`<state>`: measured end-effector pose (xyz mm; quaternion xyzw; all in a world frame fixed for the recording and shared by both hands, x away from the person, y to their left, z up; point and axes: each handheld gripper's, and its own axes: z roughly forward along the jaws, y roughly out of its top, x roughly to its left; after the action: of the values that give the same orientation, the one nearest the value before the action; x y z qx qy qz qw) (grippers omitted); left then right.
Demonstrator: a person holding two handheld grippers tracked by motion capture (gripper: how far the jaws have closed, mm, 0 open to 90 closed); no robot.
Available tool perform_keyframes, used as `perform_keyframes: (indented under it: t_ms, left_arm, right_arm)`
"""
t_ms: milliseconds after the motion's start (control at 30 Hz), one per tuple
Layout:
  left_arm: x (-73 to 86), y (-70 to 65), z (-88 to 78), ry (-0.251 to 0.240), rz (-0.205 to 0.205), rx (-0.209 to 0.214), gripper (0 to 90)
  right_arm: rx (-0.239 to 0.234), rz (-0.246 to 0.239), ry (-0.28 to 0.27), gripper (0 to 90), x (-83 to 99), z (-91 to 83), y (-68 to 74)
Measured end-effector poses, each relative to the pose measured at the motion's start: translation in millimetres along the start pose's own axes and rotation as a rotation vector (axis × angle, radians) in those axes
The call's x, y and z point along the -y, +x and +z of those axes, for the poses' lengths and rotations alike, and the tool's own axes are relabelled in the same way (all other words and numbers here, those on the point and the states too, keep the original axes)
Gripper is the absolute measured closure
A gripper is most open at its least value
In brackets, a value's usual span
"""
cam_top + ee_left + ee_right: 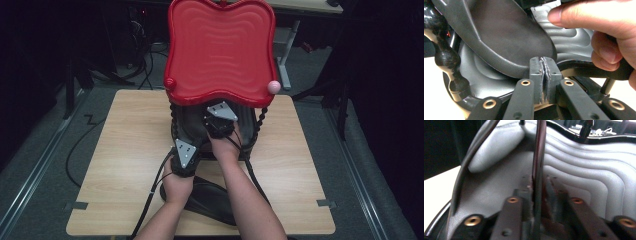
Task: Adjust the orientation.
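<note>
- A red case (220,50) with a wavy lid stands open at the middle of the desk (125,150), toward the far edge; the lid is raised upright, its ribbed red face turned to the person and its wide side running across the desk.
- The lid hides most of the dark lower shell (187,125). Beaded black posts (173,120) show at both sides under it, and a pink ball (273,87) sits at the lid's right corner.
- In the left gripper view a dark grey leathery flap (506,37) lies over the ribbed grey lining (571,42).
- The left claw (543,80) is pressed together just under the flap's edge; whether it pinches anything I cannot tell.
- The right claw (537,192) is pinching a thin dark upright edge (538,157), blurred and hard to identify.
- The right hand (604,30) reaches in beside the left claw; in the high view the right gripper (220,122) is partly under the lid.
- A black oval piece (210,197) lies on the desk between the forearms, partly covered.
- The light wood desk stands on grey carpet; the room behind is dark, with cables and table legs.
</note>
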<state>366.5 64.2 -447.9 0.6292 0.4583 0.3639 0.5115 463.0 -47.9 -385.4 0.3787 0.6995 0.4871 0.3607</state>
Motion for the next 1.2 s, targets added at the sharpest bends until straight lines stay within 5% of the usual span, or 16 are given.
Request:
perform_keyframes:
  t_ms: [200,500,733,933,1200]
  left_arm:
    - [0.0,0.6,1.7,0.006,-0.005,-0.006,86.9]
    - [-0.9,2.4,4.6,0.016,0.007,-0.023,87.5]
    - [-1.8,3.3,6.0,0.021,0.012,-0.026,87.7]
    - [-2.5,-1.1,1.8,-0.01,0.024,-0.003,86.1]
    - [-6.6,0.8,10.3,0.003,0.028,-0.013,85.4]
  right_arm:
    - [0.029,-0.011,0.009,85.6,0.2,-2.5,0.9]
    - [0.061,0.021,-0.006,85.2,4.6,-12.6,-5.5]
    - [0.04,0.032,-0.016,79.2,5.8,-18.5,-10.1]
    - [0.023,0.036,-0.055,75.7,17.5,-47.8,-14.3]
    - [-0.02,0.037,-0.048,75.4,64.5,-101.9,-29.5]
